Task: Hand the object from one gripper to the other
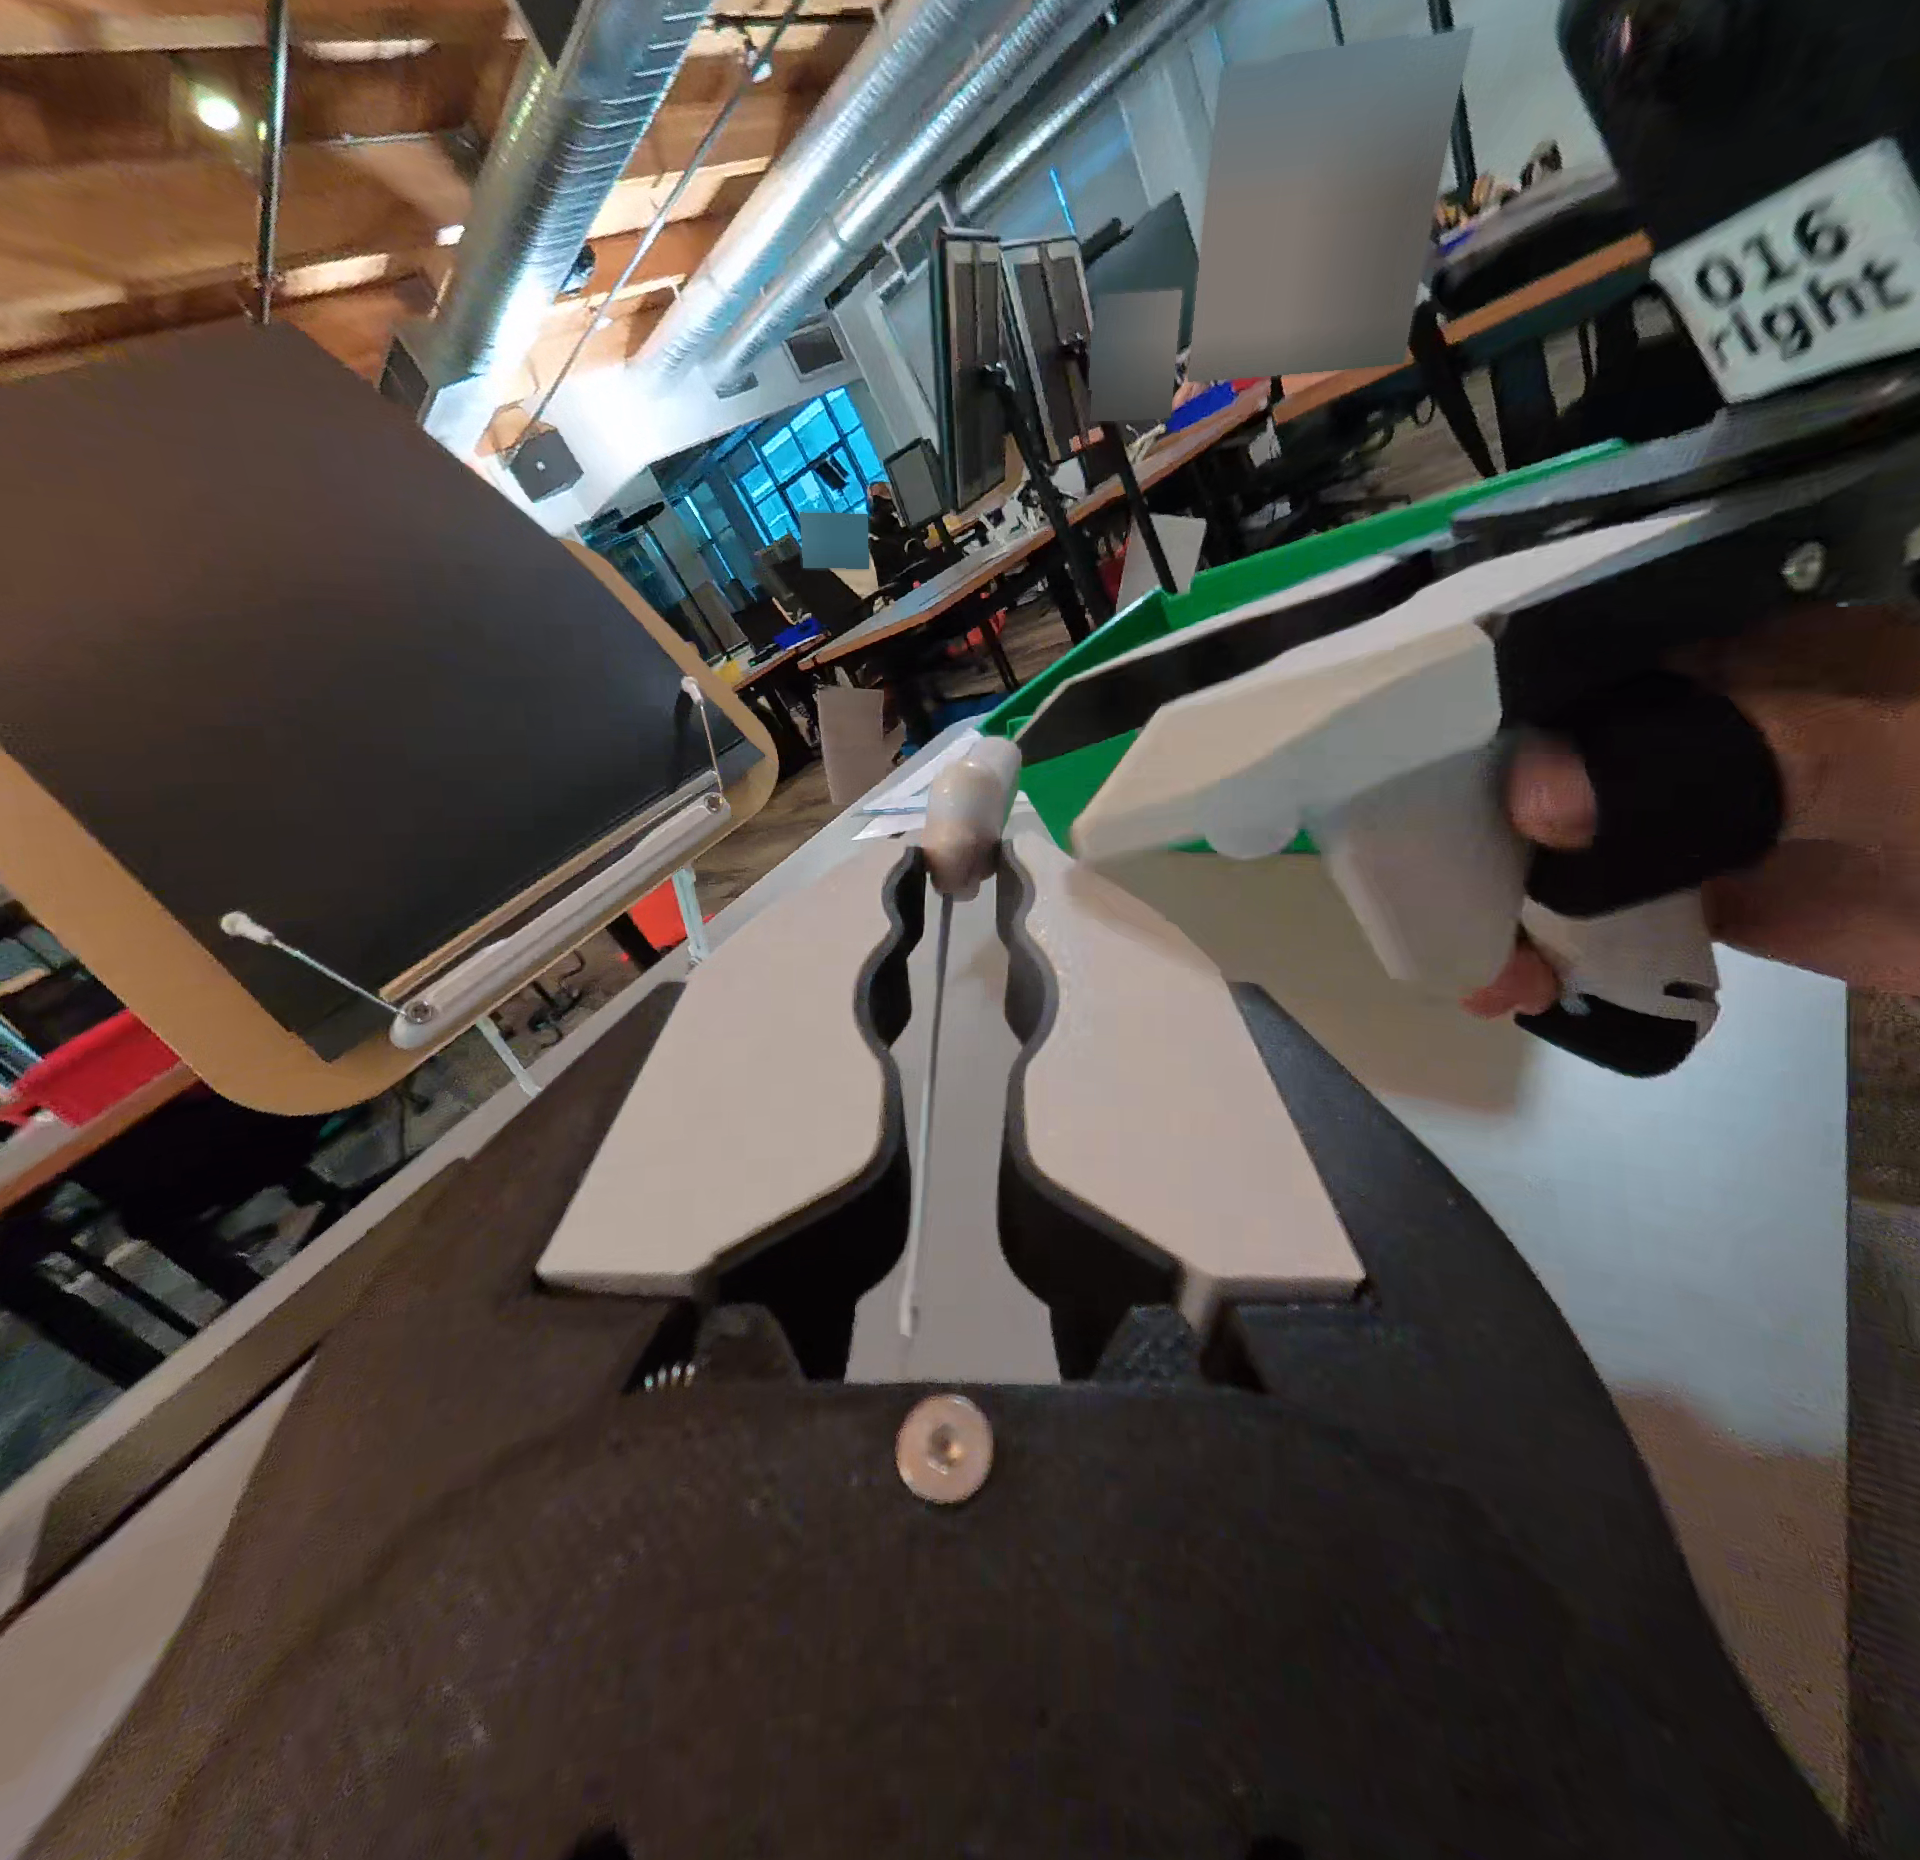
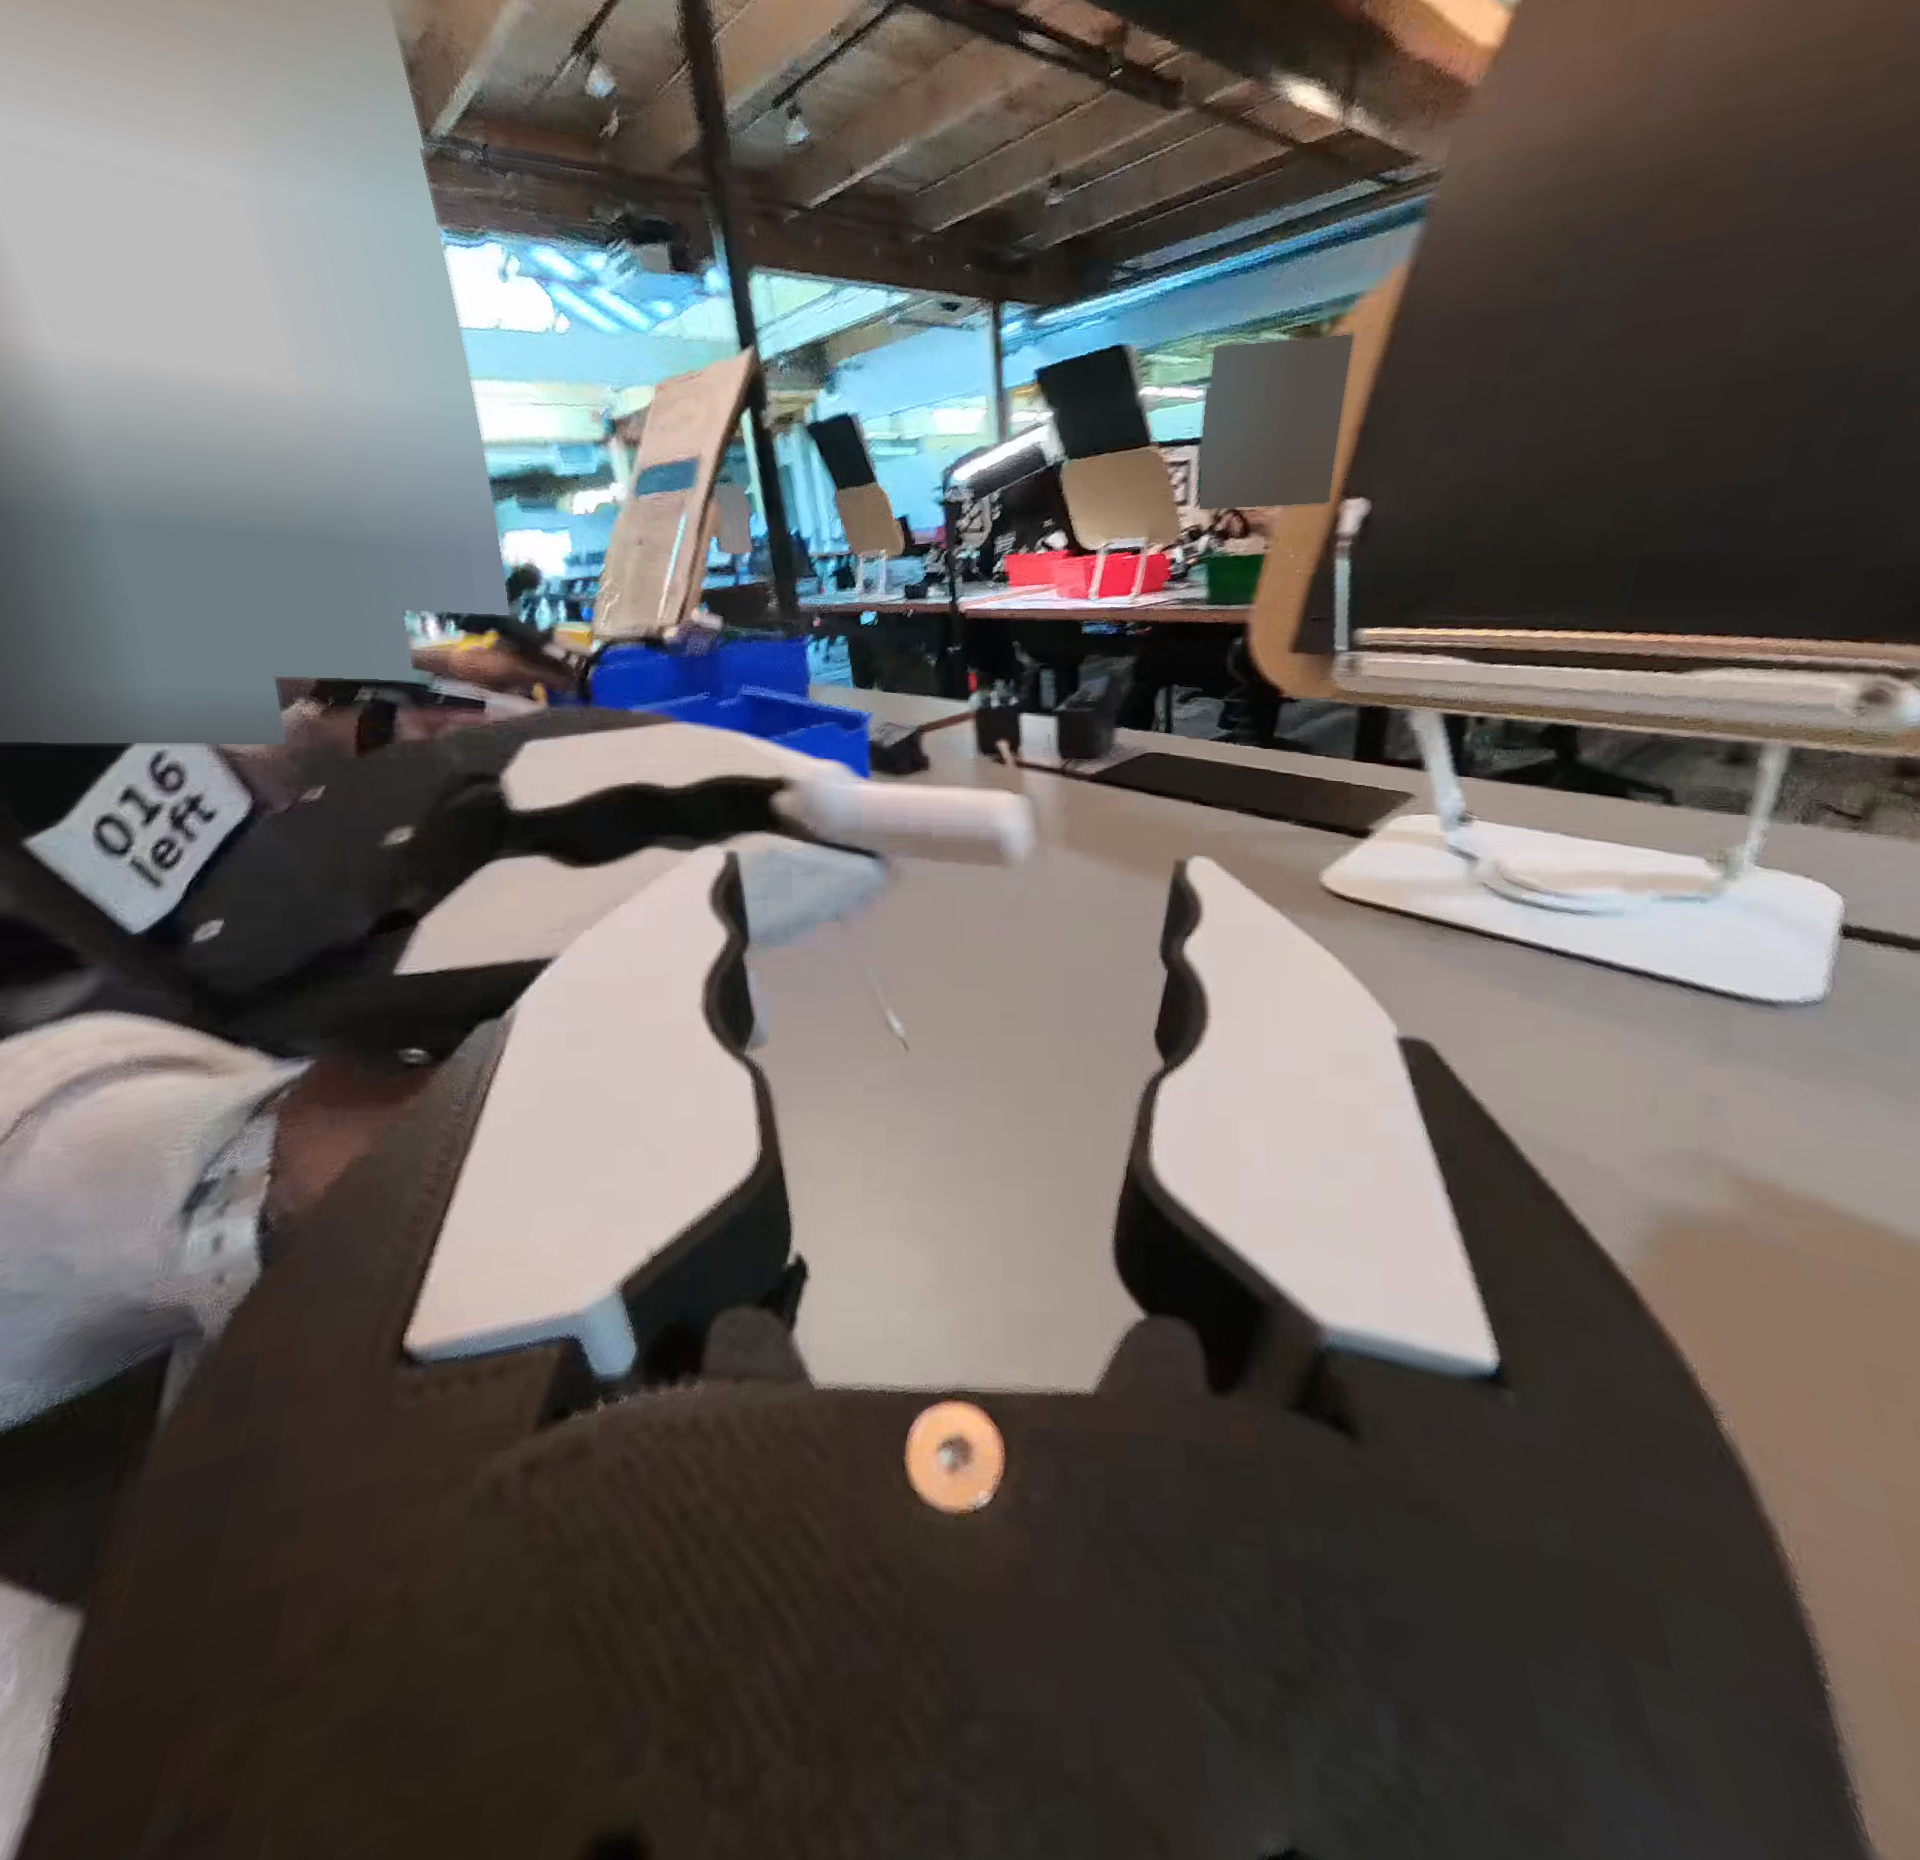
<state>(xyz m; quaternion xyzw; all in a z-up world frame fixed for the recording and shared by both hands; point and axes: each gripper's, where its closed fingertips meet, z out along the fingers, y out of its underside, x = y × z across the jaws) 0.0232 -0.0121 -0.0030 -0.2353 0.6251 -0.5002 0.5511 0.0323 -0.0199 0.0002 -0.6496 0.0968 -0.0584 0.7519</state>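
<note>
A small white cylinder (image 1: 966, 808) with a thin rod (image 1: 932, 1072) trailing back from it sits at the tips of my left gripper (image 1: 956, 860), which is shut on it. In the right wrist view the cylinder (image 2: 925, 823) sticks out sideways from the left gripper (image 2: 821, 823). My right gripper (image 2: 956, 870) is open and empty, its fingers spread just below and in front of the cylinder. In the left wrist view the right gripper (image 1: 1039, 761) comes in from the right, its tips close to the cylinder, held by a gloved hand (image 1: 1662, 813).
A grey table (image 2: 1558, 1187) lies below both grippers. A black screen on a white stand (image 2: 1579, 917) stands at the right; it also shows in the left wrist view (image 1: 312, 688). A green bin (image 1: 1299, 553) sits behind the right gripper. Blue bins (image 2: 748, 698) are at the back. Both grippers' tips are close together, under 4 cm apart.
</note>
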